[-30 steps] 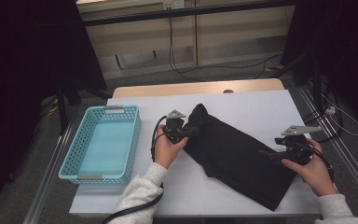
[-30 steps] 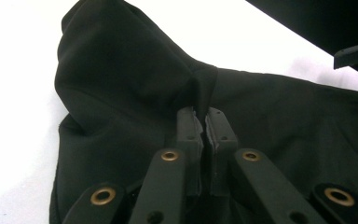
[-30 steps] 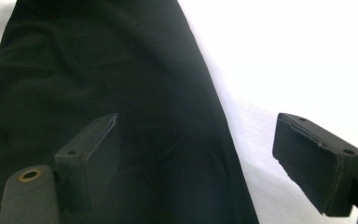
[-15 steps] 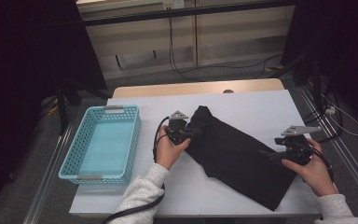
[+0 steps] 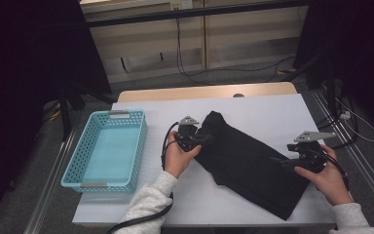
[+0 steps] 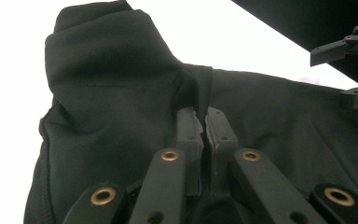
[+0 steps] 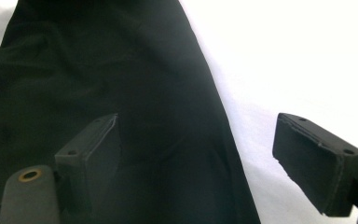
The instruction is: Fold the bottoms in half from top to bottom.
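The white table (image 5: 253, 105) held the black cloth (image 5: 253, 165). My left gripper (image 6: 204, 135) pinched a fold; my right gripper (image 7: 198, 161) gaped astride the cloth's edge. That thin pinch could slip if I pulled.

White table (image 5: 253, 105), grey floor (image 5: 44, 185), dim cabled back wall (image 5: 141, 48).

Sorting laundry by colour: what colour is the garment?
Plain black garment, clearest in the high view.
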Motion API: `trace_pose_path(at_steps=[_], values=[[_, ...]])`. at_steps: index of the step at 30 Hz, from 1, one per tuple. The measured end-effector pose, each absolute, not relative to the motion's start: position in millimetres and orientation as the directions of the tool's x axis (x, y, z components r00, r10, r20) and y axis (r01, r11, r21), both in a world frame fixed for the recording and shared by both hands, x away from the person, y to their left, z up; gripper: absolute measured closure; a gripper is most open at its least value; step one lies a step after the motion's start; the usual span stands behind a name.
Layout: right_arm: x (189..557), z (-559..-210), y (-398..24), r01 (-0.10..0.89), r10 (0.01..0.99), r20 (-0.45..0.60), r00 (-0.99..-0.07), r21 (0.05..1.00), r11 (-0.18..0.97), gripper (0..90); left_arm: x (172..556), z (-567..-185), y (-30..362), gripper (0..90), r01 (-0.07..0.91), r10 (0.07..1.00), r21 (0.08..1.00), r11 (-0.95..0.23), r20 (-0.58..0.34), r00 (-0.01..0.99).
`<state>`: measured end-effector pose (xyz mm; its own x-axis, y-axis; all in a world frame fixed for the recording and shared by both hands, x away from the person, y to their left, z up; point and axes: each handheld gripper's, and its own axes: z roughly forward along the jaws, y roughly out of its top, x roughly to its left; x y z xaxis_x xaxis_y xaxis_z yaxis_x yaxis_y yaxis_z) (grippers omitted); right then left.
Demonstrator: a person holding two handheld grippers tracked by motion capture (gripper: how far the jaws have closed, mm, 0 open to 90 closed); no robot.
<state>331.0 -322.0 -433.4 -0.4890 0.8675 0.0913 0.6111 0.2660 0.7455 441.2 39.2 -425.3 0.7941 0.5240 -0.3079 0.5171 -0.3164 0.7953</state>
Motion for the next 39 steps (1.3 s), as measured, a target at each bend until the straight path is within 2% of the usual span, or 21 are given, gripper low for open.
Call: trace_pose_path(at_steps=[39], values=[[328.4,-430.9,-320.8,0.597,0.866,0.077,-0.495,0.754,0.274,15.3,423.4,-415.0,17.5,86.4,0.478,0.442,0.807,-0.347,-0.309,0.842]])
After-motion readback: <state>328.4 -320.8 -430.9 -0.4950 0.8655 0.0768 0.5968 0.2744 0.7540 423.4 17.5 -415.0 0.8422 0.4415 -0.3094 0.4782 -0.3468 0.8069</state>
